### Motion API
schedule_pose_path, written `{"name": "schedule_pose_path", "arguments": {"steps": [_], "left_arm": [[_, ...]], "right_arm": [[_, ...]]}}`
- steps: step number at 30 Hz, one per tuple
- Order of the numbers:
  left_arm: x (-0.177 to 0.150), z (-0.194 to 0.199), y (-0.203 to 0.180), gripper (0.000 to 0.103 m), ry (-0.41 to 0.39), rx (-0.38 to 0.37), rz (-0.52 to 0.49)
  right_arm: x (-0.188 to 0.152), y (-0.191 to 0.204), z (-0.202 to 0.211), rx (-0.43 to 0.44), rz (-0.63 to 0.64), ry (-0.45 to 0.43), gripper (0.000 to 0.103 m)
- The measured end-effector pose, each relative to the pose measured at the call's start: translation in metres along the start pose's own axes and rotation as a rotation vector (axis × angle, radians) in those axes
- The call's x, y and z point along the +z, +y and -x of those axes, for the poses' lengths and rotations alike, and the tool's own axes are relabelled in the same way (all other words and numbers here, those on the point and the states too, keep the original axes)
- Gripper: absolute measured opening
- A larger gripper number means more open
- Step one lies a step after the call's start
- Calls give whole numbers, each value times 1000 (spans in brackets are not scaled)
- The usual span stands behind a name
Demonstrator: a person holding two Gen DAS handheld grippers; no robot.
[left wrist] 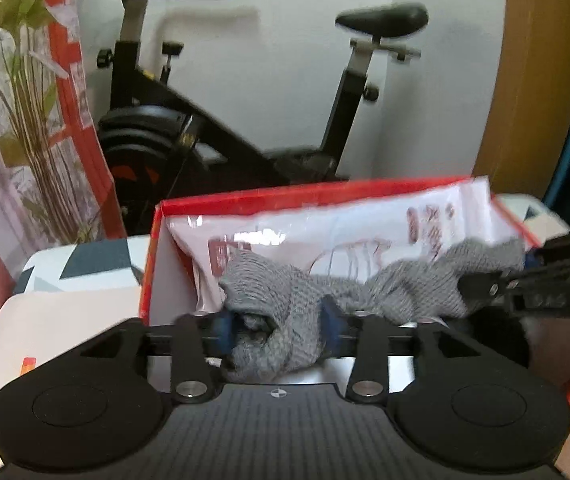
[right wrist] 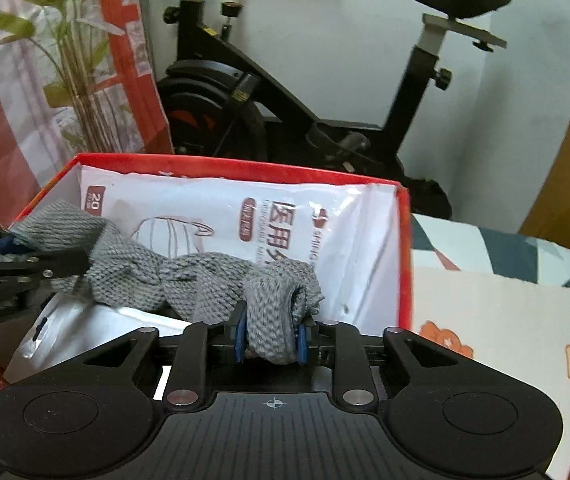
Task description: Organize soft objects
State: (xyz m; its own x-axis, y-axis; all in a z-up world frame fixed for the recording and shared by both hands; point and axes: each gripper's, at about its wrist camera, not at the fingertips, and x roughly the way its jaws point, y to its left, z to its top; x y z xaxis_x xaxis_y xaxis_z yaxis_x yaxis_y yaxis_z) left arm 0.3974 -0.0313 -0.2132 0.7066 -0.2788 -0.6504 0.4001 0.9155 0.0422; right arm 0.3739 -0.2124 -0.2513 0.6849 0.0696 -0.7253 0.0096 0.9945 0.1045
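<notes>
Left wrist view: left gripper (left wrist: 277, 328), pads parted, grey knitted cloth (left wrist: 285, 300) lying loosely between them; cloth spans red box (left wrist: 153, 248) holding white mask packet (left wrist: 365, 220); right gripper (right wrist: 270, 340) clamped on cloth's other end.

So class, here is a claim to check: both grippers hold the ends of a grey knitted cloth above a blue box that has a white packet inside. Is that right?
One detail is wrong: the box is red, not blue, as the right wrist view shows. The rest stands: the left gripper and right gripper each have an end of the grey knitted cloth between their fingers, above the box with the white packet inside.
</notes>
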Motion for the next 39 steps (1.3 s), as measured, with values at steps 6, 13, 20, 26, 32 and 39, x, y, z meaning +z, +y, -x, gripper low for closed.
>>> {"name": "schedule_pose_path", "arguments": {"steps": [6, 13, 20, 26, 32, 39], "left_arm": [[7, 34, 0, 88, -111, -13, 6], [9, 81, -10, 103, -212, 28, 10], [5, 130, -24, 103, -251, 87, 53], [2, 176, -33, 103, -292, 173, 81], [-4, 223, -45, 103, -347, 225, 99], [-16, 271, -55, 103, -374, 212, 126]], "right_arm": [[-3, 0, 27, -13, 12, -28, 34], [-6, 4, 80, -18, 7, -141, 70], [-11, 8, 140, -7, -12, -280, 103], [-28, 11, 191, 8, -40, -352, 103], [-48, 15, 241, 0, -54, -434, 103], [-67, 23, 297, 21, -89, -477, 103]]}}
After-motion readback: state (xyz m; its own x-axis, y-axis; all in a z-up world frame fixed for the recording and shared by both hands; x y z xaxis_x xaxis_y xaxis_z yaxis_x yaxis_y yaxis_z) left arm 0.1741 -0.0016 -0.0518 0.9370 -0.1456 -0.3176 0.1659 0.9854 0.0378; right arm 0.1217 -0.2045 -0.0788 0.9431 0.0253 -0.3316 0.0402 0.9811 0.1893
